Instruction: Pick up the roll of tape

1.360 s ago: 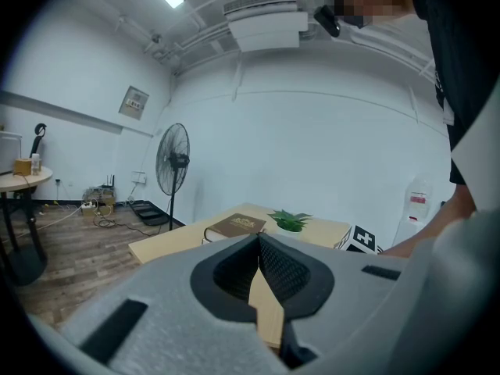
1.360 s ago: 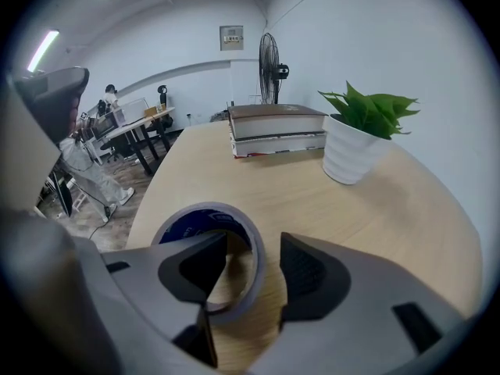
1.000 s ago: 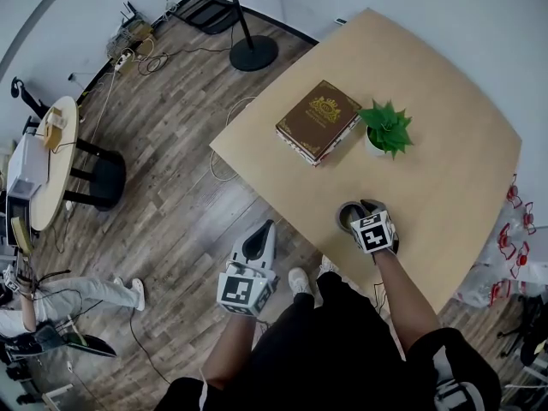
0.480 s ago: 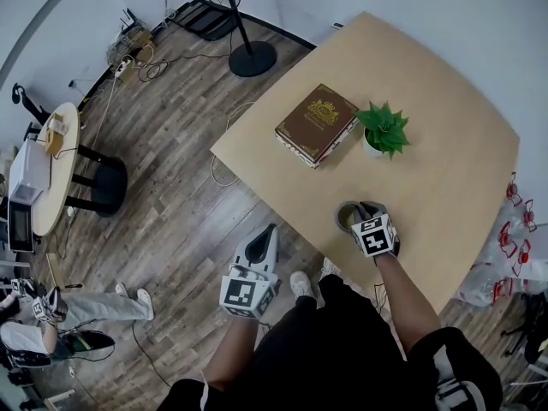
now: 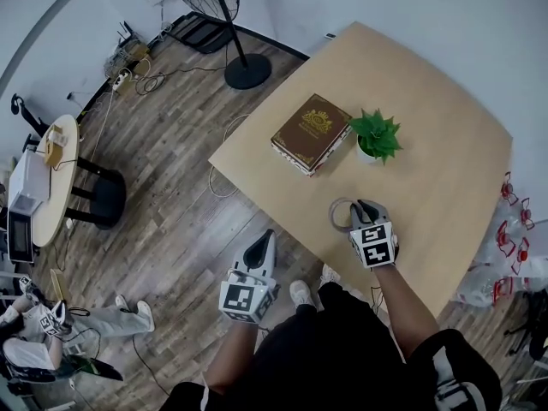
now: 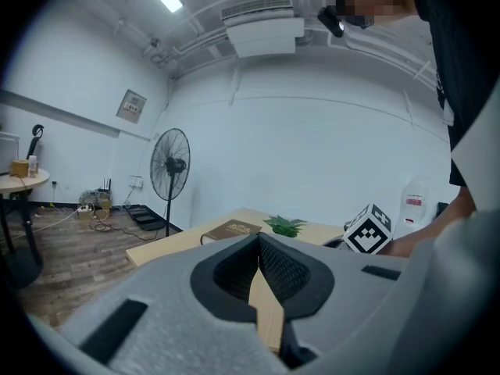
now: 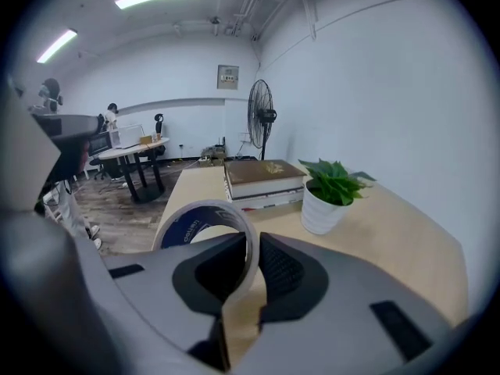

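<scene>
The roll of tape (image 5: 340, 215), a pale ring with a dark blue printed core, hangs tilted just above the near edge of the wooden table (image 5: 428, 169). My right gripper (image 5: 360, 205) is shut on it. Its jaws have just been closing, and in the right gripper view (image 7: 255, 241) they pinch the near wall of the tape (image 7: 205, 216). My left gripper (image 5: 264, 240) hovers off the table over the floor, left of the right one. In its own view the left gripper (image 6: 258, 241) is shut with nothing in it.
A brown book (image 5: 311, 133) and a small potted plant (image 5: 375, 137) stand on the table beyond the tape. A standing fan (image 5: 227, 24) is on the wooden floor past the table's far-left corner. A round side table (image 5: 51, 169) stands far left.
My right gripper has risen a little with the tape, which has left the tabletop and now hangs tilted. The left gripper has stayed where it was.
</scene>
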